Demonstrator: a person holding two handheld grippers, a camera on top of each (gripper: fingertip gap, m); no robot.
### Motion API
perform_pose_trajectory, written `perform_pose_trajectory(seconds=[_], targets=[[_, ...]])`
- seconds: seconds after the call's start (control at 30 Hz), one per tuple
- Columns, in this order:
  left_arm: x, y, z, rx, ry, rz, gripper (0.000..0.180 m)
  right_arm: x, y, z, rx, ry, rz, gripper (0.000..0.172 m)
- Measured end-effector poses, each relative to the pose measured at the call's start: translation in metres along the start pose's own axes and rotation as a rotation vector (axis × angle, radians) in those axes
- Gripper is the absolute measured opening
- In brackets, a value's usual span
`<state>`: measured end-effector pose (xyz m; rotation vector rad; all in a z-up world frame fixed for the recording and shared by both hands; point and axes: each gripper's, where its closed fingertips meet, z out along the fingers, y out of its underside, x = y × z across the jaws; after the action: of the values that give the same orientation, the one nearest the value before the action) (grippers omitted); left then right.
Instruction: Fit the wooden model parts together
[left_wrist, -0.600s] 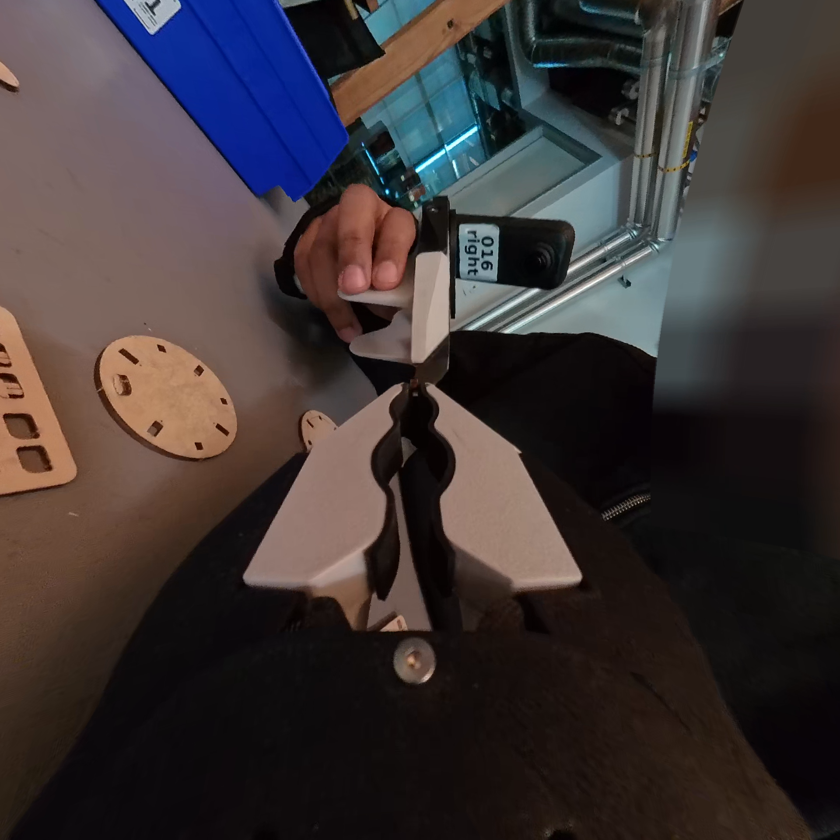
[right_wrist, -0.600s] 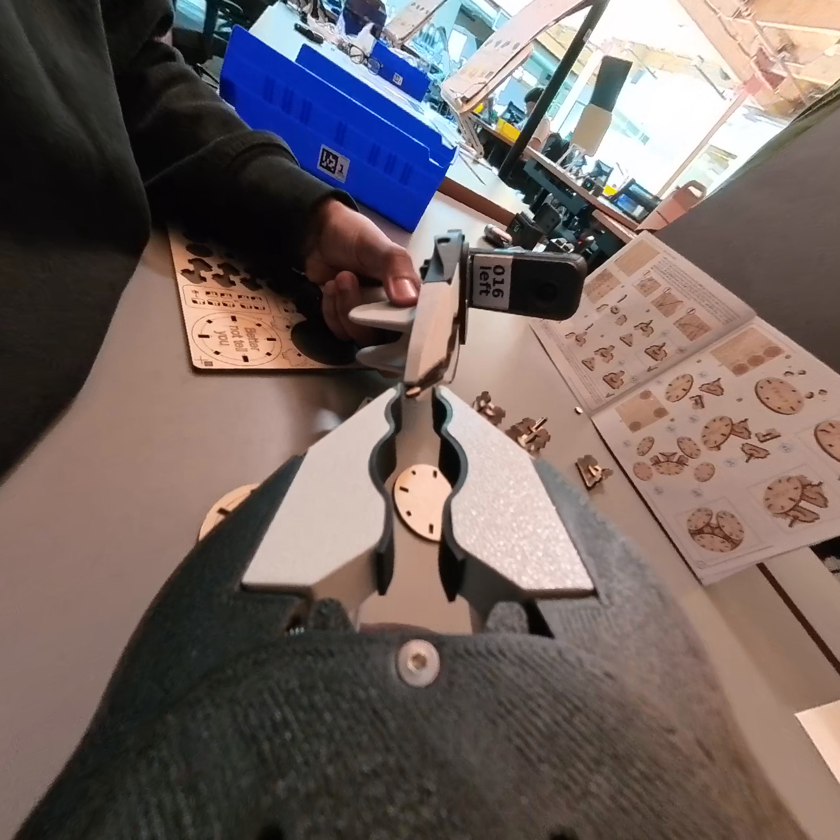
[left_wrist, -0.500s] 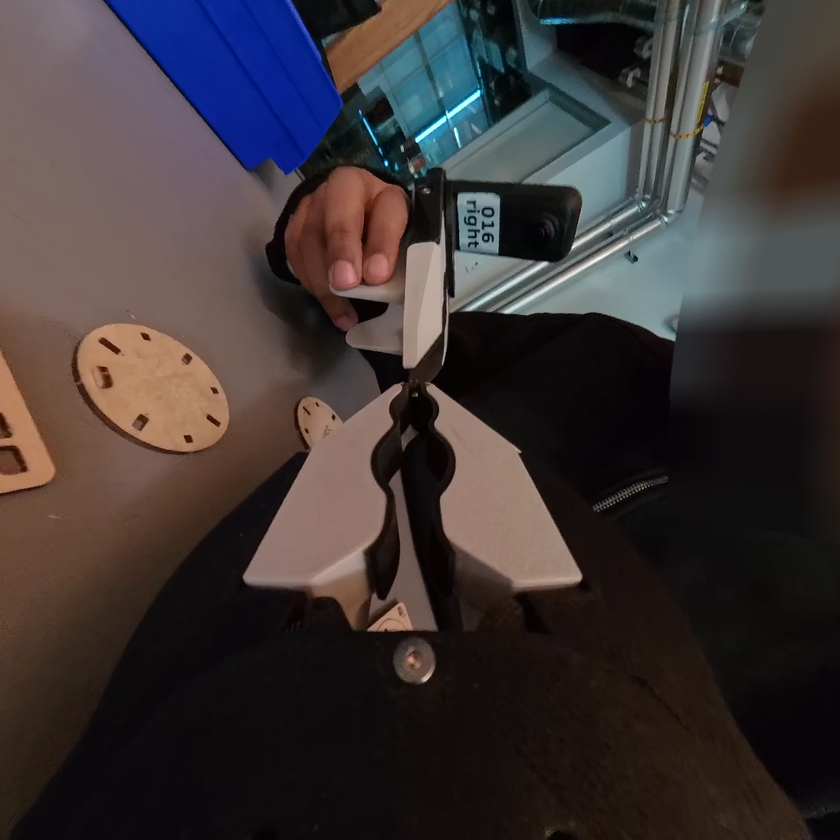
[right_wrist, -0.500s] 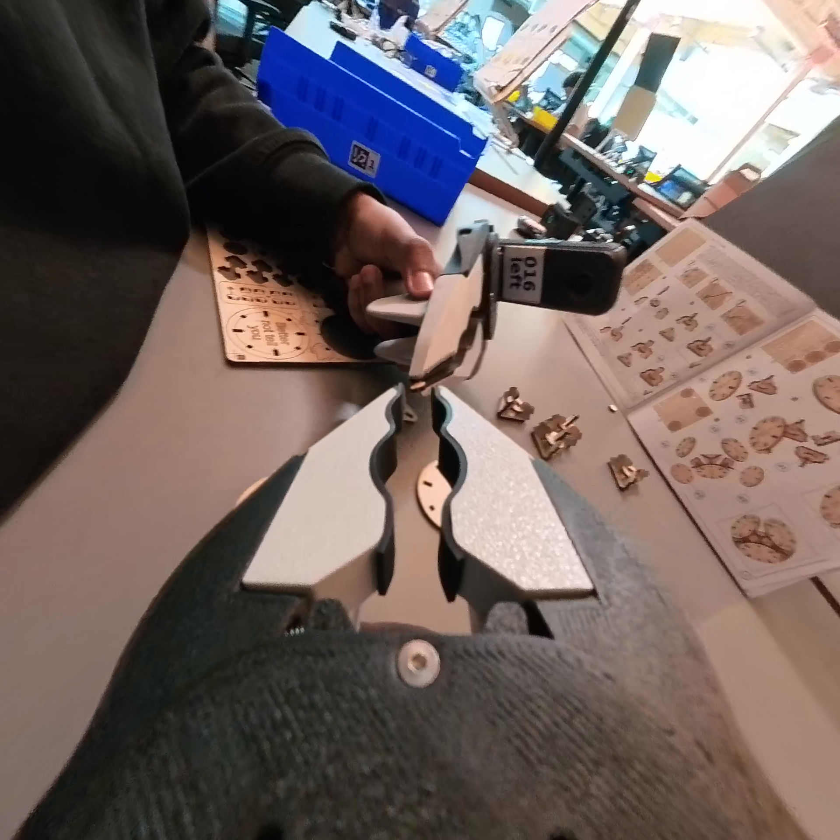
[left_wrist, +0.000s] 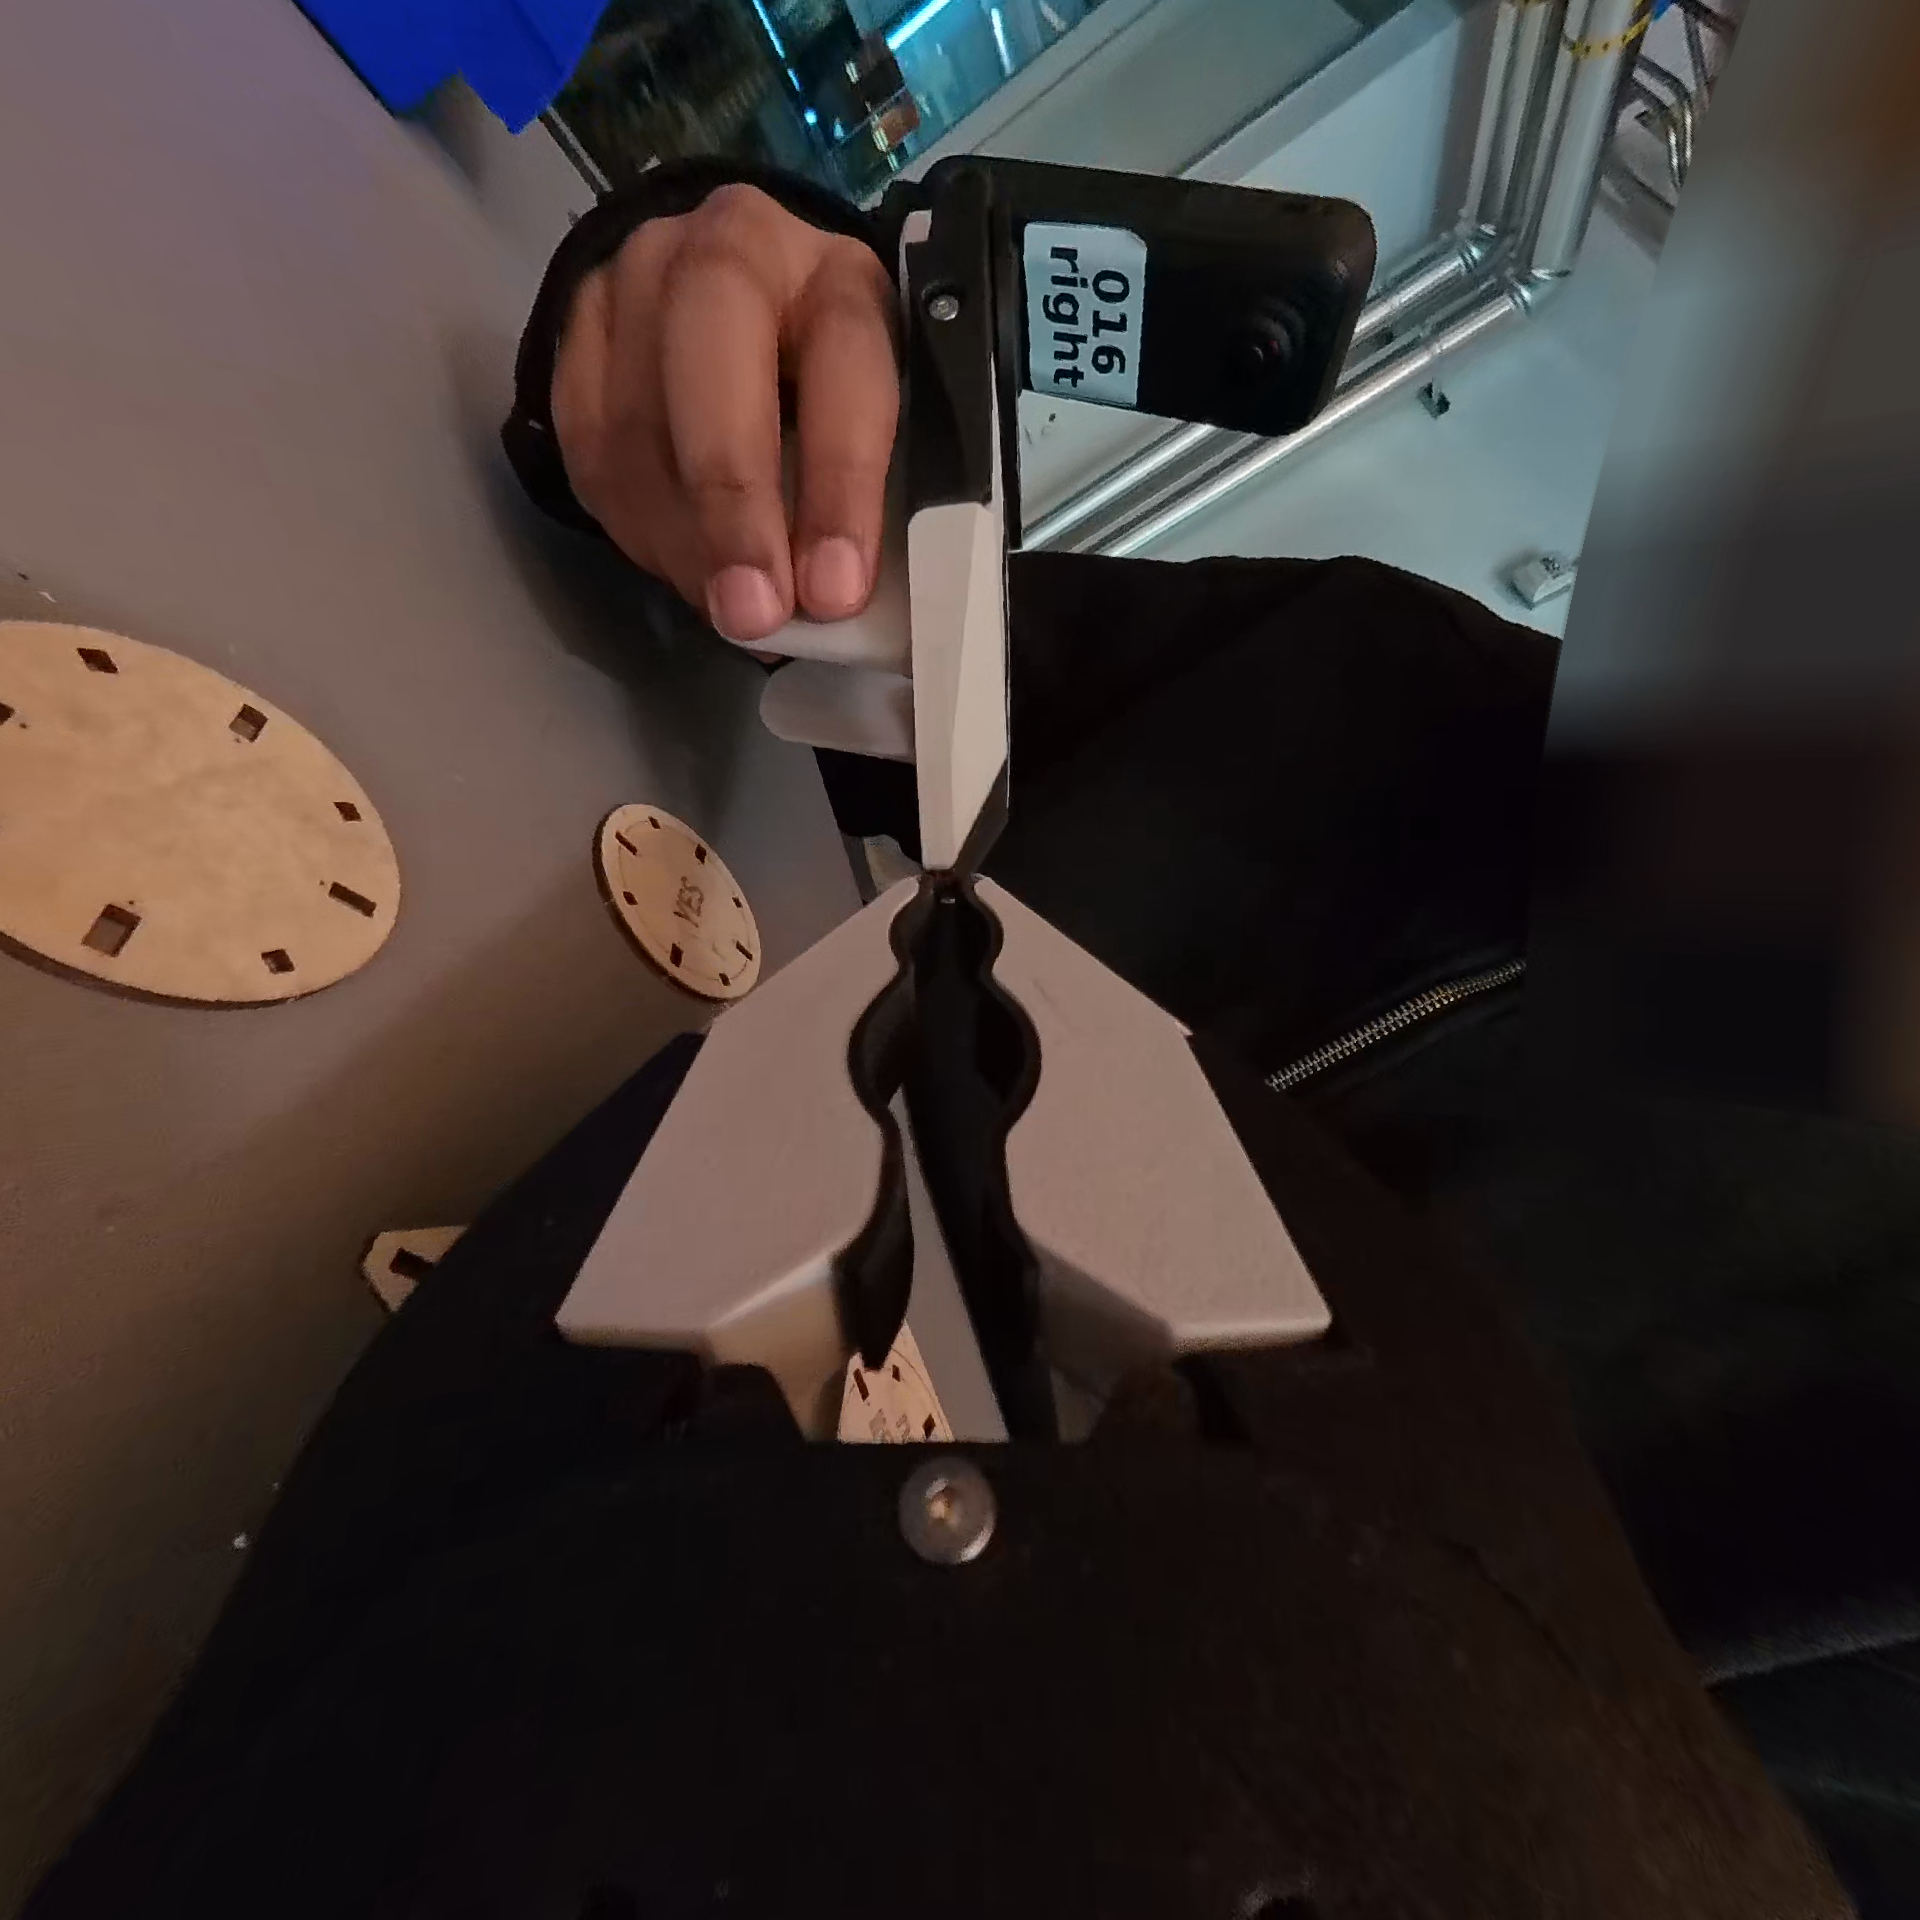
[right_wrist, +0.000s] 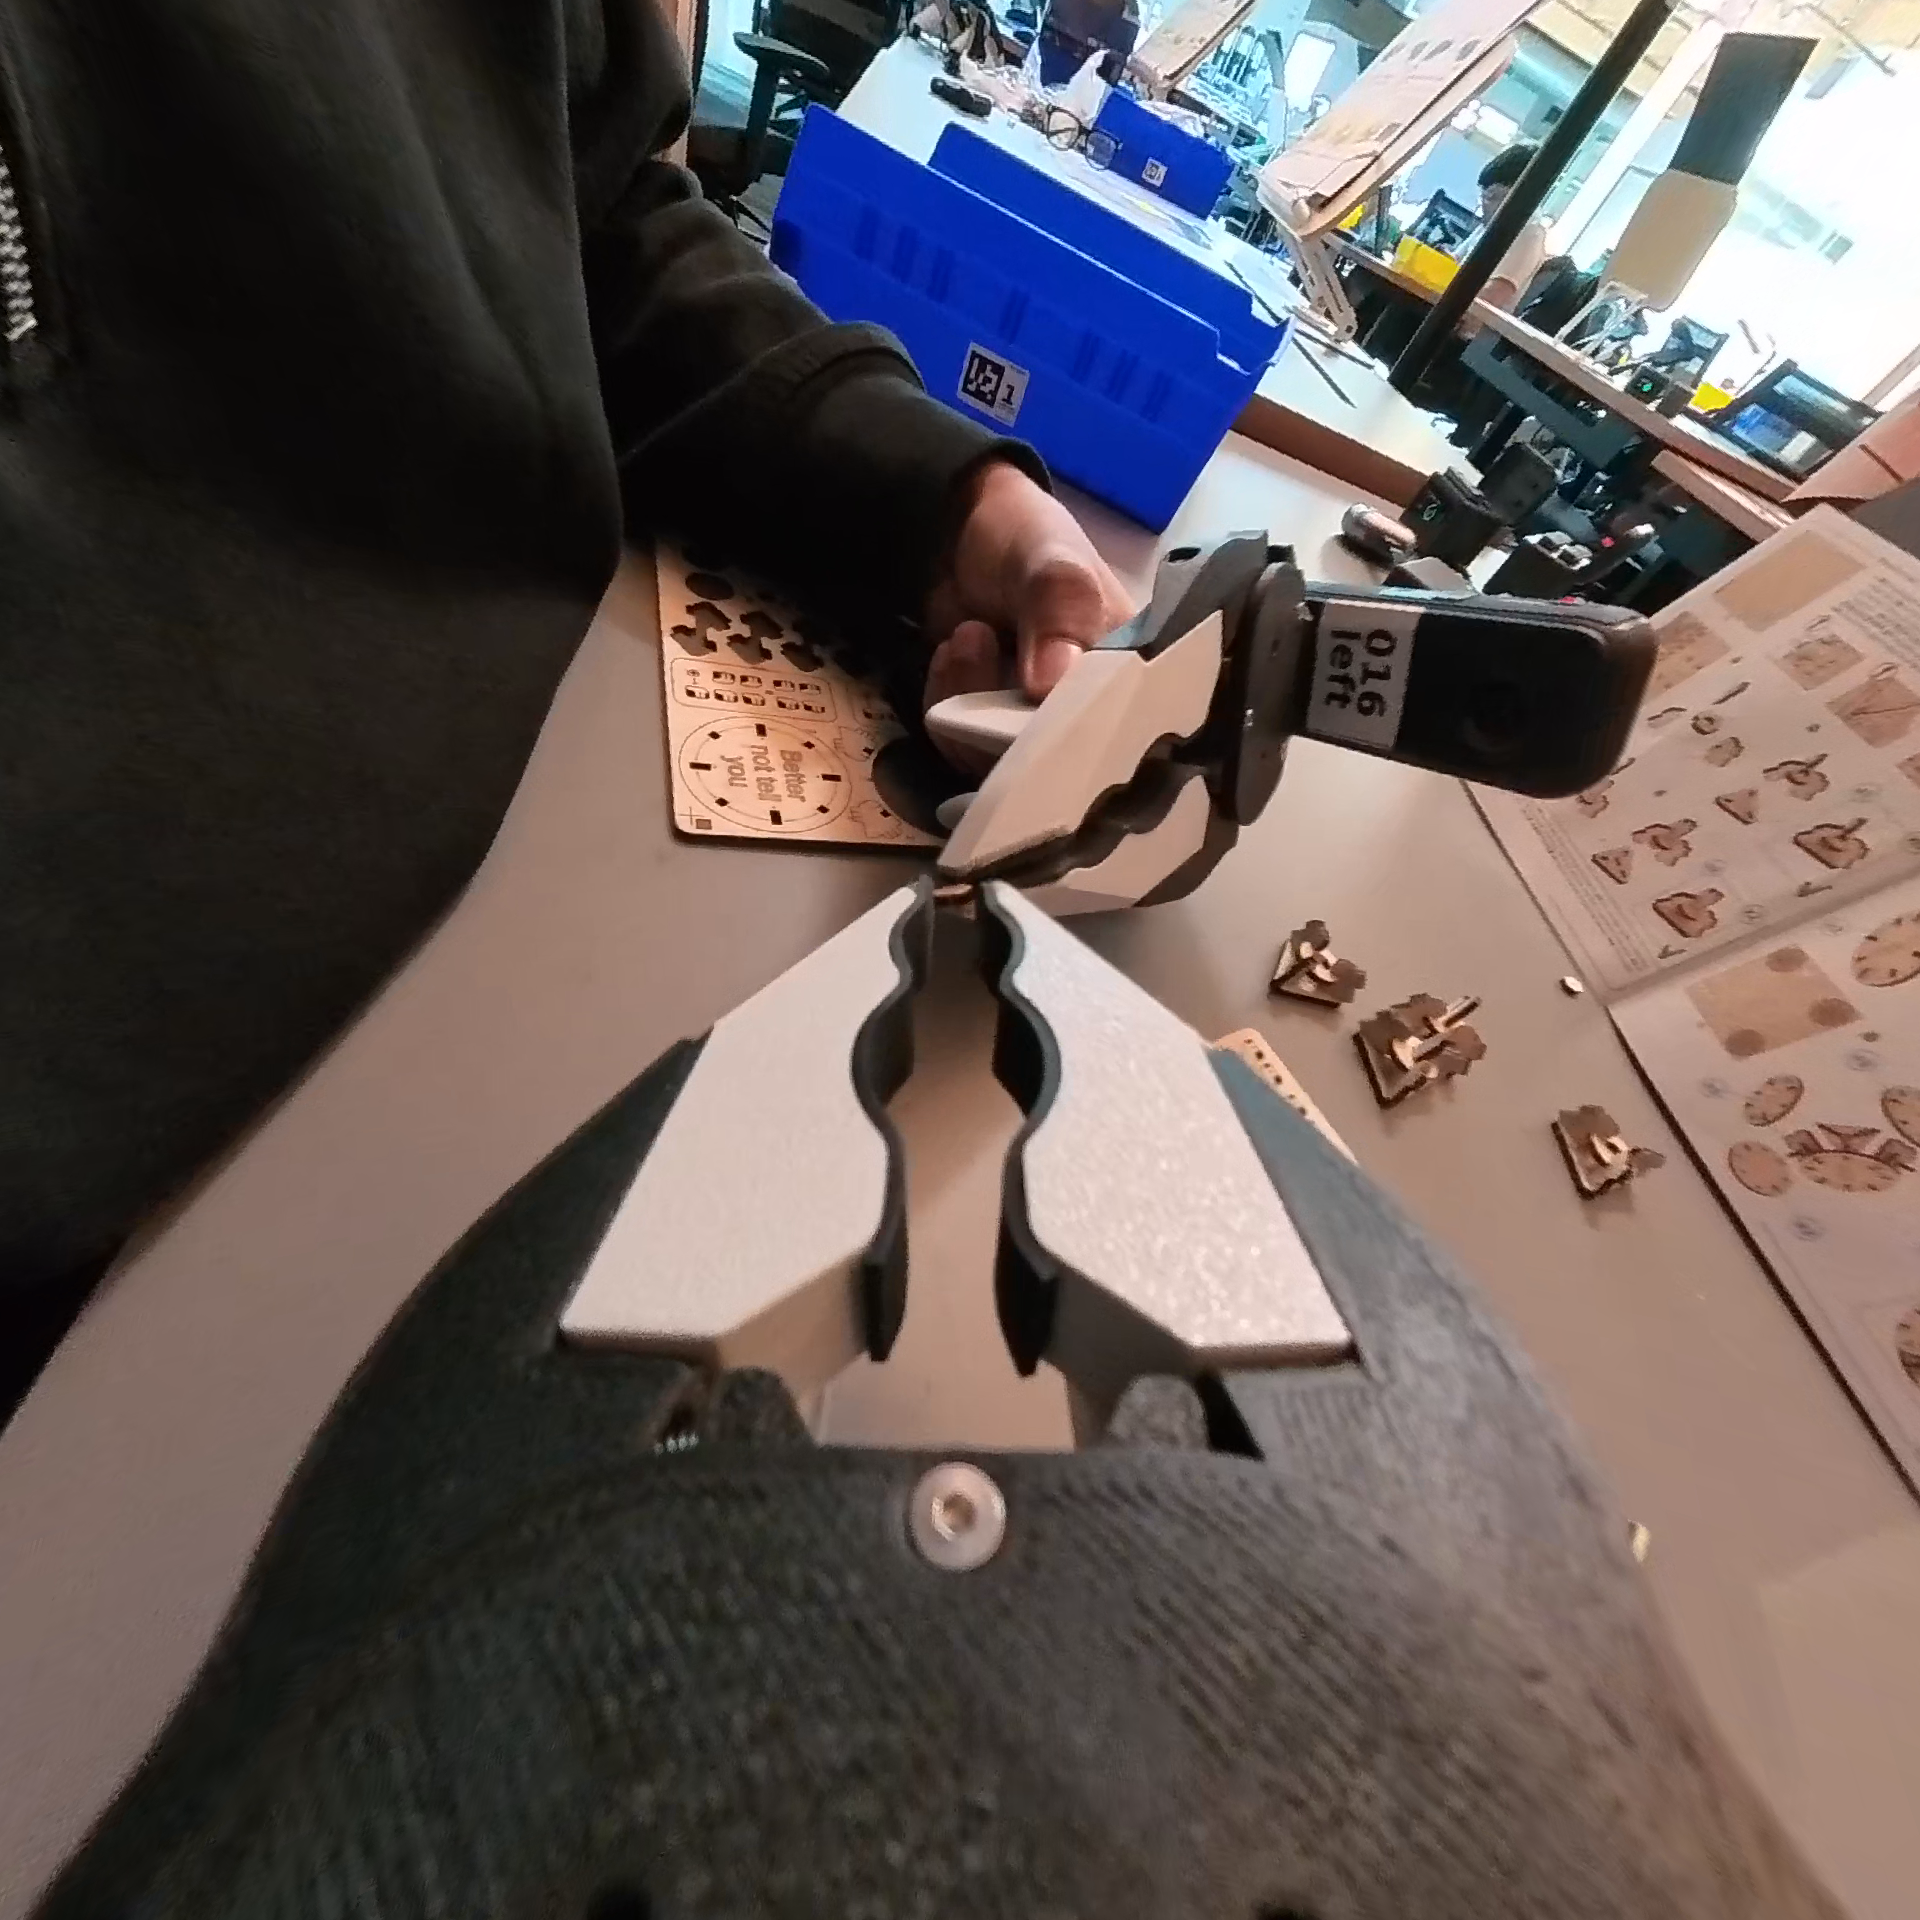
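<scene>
The two grippers meet tip to tip above the grey table (right_wrist: 436, 1039). The right gripper (right_wrist: 954, 902) has its jaws narrow, with a small wooden piece (right_wrist: 952, 894) set between its fingertips; whether the pads press on it is too small to tell. The left gripper (right_wrist: 982, 857) comes in from the upper right in the right wrist view, its wavy black pads drawn together down their length, and its point touches that same wooden piece. In its own view the left gripper (left_wrist: 943, 896) looks closed, tips meeting just under the point of the right gripper (left_wrist: 956, 857), which hangs above it edge-on. Holding the piece in the air between the two tools seems to be a way of passing or turning so small a part — a judgement only.

A hand (left_wrist: 717, 416) in a black sleeve squeezes the right gripper's trigger; another hand (right_wrist: 1023, 613) does so on the left one.

On the table lie a small disc (left_wrist: 675, 902) near the tips, a larger slotted disc (left_wrist: 177, 810) further left, and a cut-out wooden sheet (right_wrist: 769, 748) behind the left hand. To the right stand three small assembled wooden bits (right_wrist: 1418, 1044) beside an open instruction sheet (right_wrist: 1766, 831) — kept within reach, it seems. A blue bin (right_wrist: 1018, 312) sits behind.
</scene>
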<state>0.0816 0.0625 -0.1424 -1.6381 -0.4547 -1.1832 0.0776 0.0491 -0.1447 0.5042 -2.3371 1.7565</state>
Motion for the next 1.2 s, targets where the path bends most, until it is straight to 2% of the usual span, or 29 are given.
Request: perform_pose_trajectory(seconds=[0.3,0.43,0.5,0.57,0.7,0.77,0.93,1.2], targets=[[0.002,-0.002,0.0,0.013,0.014,0.004,0.0,0.001,-0.002,-0.001,0.01,0.009,-0.019,0.004],[-0.002,-0.01,-0.004,0.065,-0.043,0.03,0.006,0.007,0.001,-0.003,-0.014,0.008,0.028,0.004],[-0.004,-0.02,-0.013,0.117,-0.104,0.068,0.011,0.015,0.005,-0.005,-0.032,0.03,0.065,0.004],[-0.012,-0.03,-0.025,0.162,-0.231,0.139,0.012,0.028,0.016,-0.007,-0.077,0.076,0.116,0.005],[-0.055,-0.038,-0.058,0.135,-0.699,0.324,0.015,0.051,0.054,-0.01,-0.221,0.145,0.273,0.005],[-0.066,-0.038,-0.065,0.088,-0.839,0.385,0.017,0.056,0.073,-0.011,-0.298,0.135,0.403,0.005],[-0.073,-0.029,-0.055,0.022,-0.876,0.369,0.014,0.057,0.094,-0.007,-0.456,0.098,0.457,0.005],[-0.083,-0.025,-0.057,-0.026,-0.944,0.362,0.014,0.06,0.099,-0.009,-0.715,-0.062,0.264,0.005]])
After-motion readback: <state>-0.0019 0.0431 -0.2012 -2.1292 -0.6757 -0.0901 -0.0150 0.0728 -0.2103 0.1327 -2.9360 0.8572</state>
